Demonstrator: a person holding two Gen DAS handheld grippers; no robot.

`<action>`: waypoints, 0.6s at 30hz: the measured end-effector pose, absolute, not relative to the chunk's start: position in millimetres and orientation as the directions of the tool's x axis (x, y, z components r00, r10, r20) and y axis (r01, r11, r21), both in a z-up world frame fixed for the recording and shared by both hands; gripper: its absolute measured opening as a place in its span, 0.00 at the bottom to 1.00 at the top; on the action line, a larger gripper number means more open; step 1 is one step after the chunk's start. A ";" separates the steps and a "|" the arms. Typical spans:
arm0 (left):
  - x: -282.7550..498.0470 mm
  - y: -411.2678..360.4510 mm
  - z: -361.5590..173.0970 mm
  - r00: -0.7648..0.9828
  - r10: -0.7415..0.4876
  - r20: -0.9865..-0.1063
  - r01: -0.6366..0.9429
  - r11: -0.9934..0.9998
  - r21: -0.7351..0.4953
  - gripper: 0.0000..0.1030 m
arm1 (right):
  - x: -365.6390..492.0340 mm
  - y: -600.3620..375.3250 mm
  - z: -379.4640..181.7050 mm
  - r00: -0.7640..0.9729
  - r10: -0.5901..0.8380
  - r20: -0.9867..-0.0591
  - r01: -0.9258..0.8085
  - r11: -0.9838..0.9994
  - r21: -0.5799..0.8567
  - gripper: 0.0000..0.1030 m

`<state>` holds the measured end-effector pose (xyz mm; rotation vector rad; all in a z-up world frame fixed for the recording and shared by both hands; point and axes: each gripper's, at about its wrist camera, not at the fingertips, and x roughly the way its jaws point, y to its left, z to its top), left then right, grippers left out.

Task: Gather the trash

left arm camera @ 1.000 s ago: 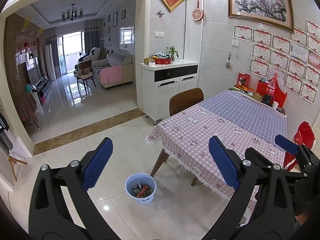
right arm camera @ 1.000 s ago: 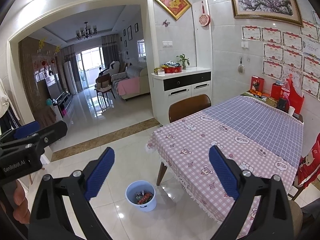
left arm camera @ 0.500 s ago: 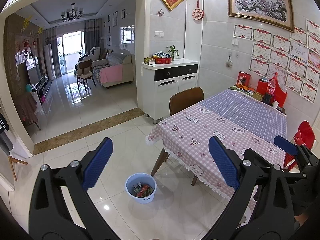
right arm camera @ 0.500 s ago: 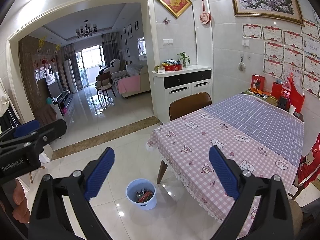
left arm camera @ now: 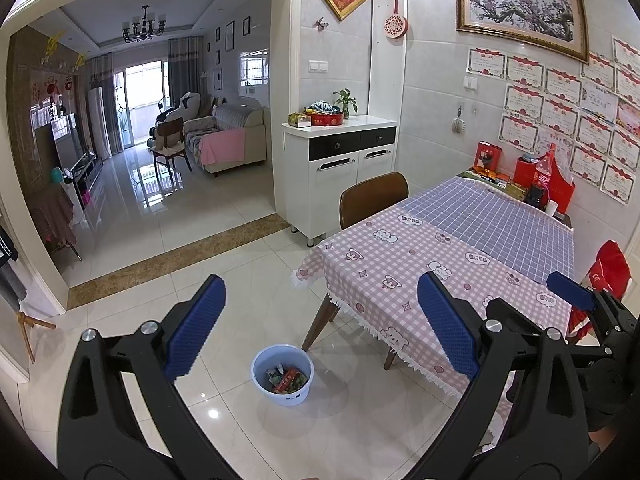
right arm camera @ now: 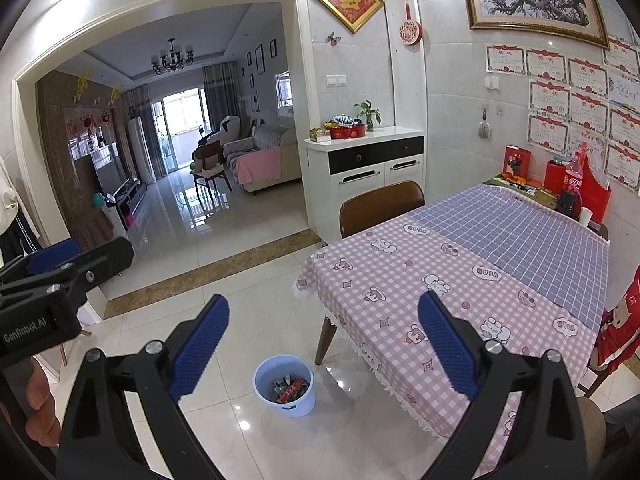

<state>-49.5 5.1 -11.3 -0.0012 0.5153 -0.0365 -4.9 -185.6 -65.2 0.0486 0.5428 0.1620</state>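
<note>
I have both tools held high over the tiled floor (left arm camera: 132,248), and each one's jaws are spread wide with nothing between them: the left gripper (left arm camera: 320,328) and the right gripper (right arm camera: 324,344) both frame the same thing, one pale blue plastic bin (left arm camera: 282,374) standing on the floor just beside the near corner leg of the dining table (left arm camera: 440,264). The trash (left arm camera: 287,379) already lies inside it, a loose heap of crumpled wrappers and a red packet; I cannot count the pieces from here. I judge that stuff light, soft and crinkly, likely to slip from the pads unless pinched across a fold. The bin itself looks light and thin-walled, so I would take it by the rim, one pad inside and one outside, and expect it to tip if I pull sideways. I count one bin, one table under a pink and blue checked cloth, and one brown chair (left arm camera: 374,196) pushed in at its far edge. I see no loose litter on the tabletop.
</note>
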 end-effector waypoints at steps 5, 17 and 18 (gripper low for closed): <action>-50.8 5.8 -15.7 0.867 -0.037 -0.496 0.035 0.999 -0.013 0.92 | -4.5 -184.3 -66.3 0.843 0.166 -0.512 -0.140 0.986 0.089 0.91; -51.1 6.5 -19.2 0.865 -0.038 -0.501 0.034 0.999 -0.016 0.92 | -1.1 -178.4 -69.4 0.837 0.166 -0.522 -0.137 0.986 0.094 0.91; -51.4 6.5 -19.2 0.865 -0.037 -0.500 0.033 0.999 -0.017 0.92 | -1.4 -177.5 -70.1 0.836 0.166 -0.523 -0.138 0.986 0.093 0.91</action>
